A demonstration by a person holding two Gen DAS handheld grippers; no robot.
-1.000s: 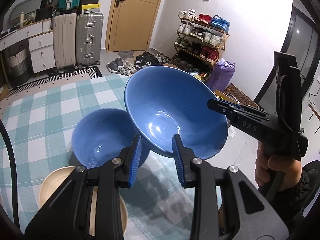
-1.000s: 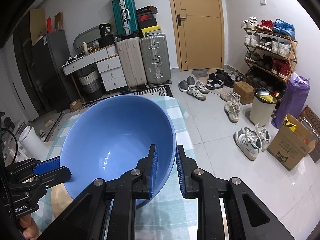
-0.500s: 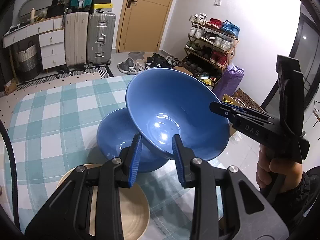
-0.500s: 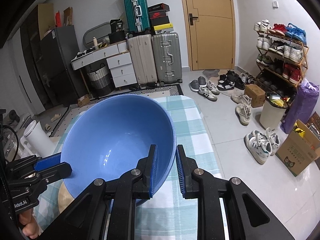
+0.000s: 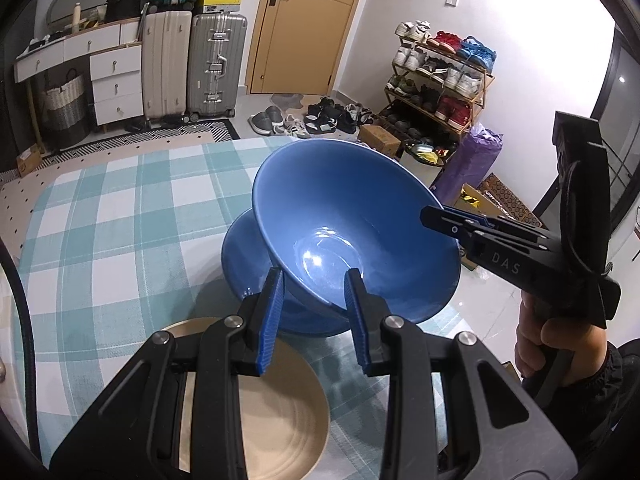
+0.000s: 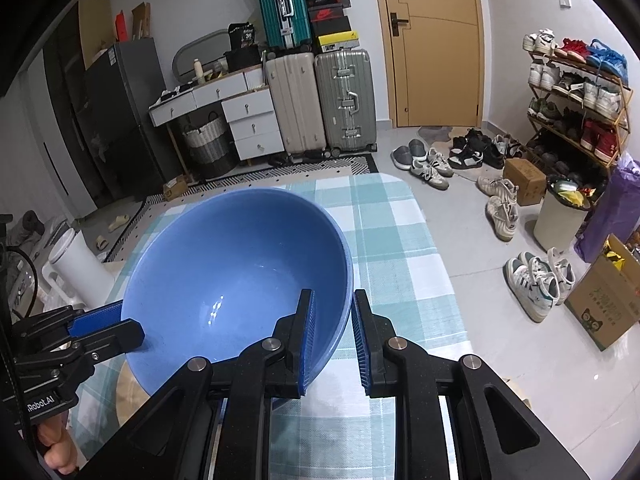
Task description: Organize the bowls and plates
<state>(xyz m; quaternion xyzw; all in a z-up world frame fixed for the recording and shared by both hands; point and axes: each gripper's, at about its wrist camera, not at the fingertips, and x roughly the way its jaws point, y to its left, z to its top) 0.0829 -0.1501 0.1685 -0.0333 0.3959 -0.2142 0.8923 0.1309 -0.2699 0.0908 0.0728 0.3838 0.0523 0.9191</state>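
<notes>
A large blue bowl (image 5: 352, 232), tilted and empty, hangs over a second blue bowl (image 5: 248, 264) on the checked table (image 5: 120, 216), gripped at opposite rims: the left gripper (image 5: 314, 312) has its jaws clamped on the near edge, and the right gripper (image 6: 332, 336) is closed on the far one. In the right wrist view the rim sits squarely between the pads. The lower bowl also appears empty, and so does the beige plate (image 5: 276, 420) just in front of it, partly hidden by the left gripper. The risk, as it looks from here, is the tilt: if one hand lowers faster than the other, the held bowl could knock the lower bowl's rim, slide off-centre or slip from a thin rim grip instead of nesting.
</notes>
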